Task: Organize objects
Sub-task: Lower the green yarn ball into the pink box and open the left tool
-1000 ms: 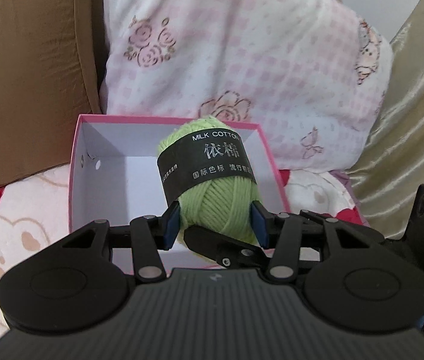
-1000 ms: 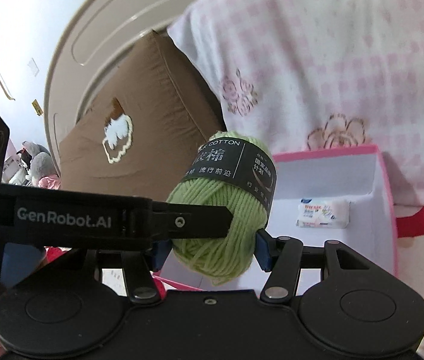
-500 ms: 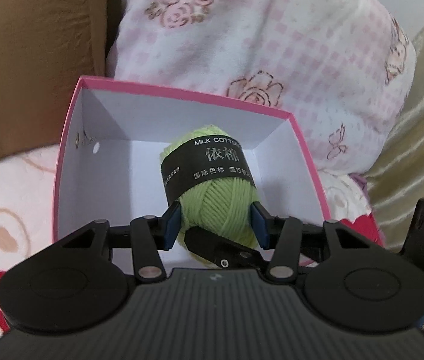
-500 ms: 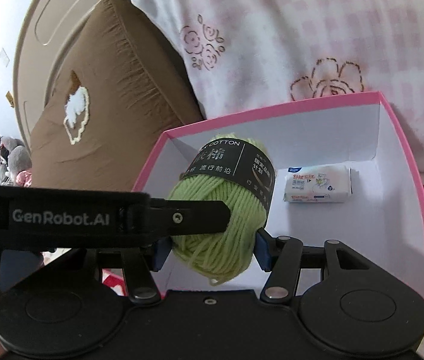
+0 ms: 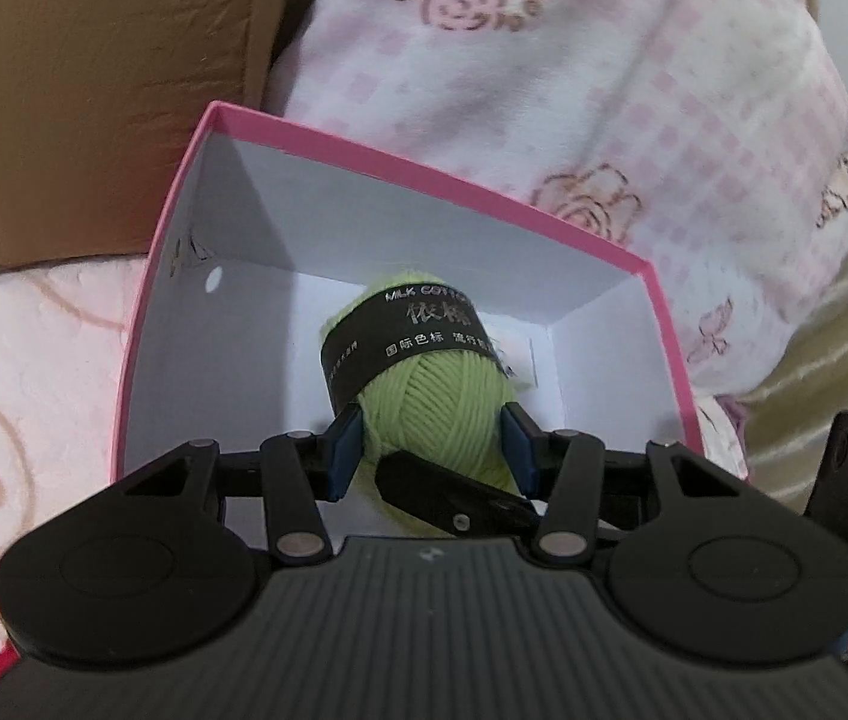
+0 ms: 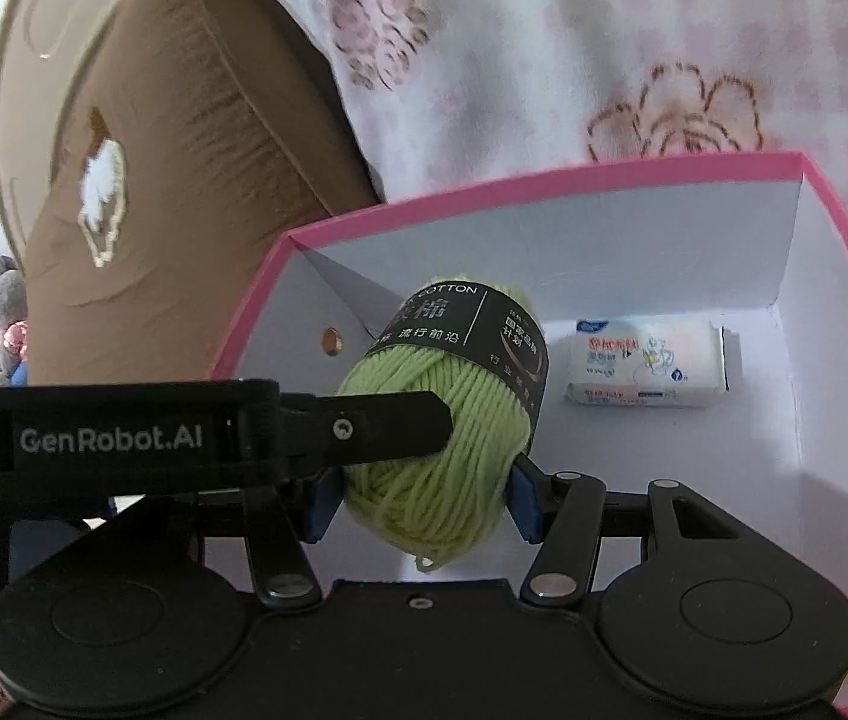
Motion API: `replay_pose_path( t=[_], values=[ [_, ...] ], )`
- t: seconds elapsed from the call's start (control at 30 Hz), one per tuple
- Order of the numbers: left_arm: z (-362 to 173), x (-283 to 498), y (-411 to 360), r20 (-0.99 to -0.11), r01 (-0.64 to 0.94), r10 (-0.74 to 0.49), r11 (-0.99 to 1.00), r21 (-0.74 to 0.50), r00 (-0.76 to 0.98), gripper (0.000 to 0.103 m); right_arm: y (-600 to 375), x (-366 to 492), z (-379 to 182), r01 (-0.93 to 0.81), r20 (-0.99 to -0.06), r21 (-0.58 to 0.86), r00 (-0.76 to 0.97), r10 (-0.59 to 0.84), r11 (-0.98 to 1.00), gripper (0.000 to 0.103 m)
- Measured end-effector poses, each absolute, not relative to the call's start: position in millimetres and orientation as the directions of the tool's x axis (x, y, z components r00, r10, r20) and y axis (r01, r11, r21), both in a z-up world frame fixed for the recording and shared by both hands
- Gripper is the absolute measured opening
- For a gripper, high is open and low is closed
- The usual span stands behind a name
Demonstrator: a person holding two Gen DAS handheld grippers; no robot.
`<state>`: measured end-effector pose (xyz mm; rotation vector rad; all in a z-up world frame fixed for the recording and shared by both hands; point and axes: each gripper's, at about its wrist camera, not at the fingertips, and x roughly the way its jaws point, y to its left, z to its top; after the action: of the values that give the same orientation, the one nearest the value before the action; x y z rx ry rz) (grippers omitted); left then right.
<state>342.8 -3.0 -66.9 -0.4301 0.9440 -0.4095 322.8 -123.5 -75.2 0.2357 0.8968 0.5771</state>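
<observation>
Both grippers clamp one green yarn ball (image 5: 442, 414): the left gripper (image 5: 431, 450) and right gripper (image 6: 421, 495) each press blue pads against its sides. The ball hangs inside the pink box (image 5: 424, 171), above the white floor; contact with the floor cannot be confirmed. Lower the ball to the floor, then release one claw at a time, keeping clear of the walls. Only the right wrist view fully shows the tissue packet (image 6: 646, 372) near the far wall; the left wrist view hides most of it behind the yarn.
</observation>
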Motion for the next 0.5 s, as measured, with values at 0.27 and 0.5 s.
replay_pose_path(
  t=[0.27, 0.5],
  values=[
    [-75, 356, -14, -0.708, 0.157, -0.480, 0.867, -0.473, 0.518, 0.048, -117, 334, -84, -0.330, -0.706, 0.382, 0.499, 0.503, 0.863, 0.060],
    [-72, 353, -15, -0.736, 0.180, -0.426, 0.902, -0.393, 0.525, 0.048, -105, 337, -85, -0.383, -0.726, 0.311, 0.495, 0.477, 0.870, 0.061]
  ],
)
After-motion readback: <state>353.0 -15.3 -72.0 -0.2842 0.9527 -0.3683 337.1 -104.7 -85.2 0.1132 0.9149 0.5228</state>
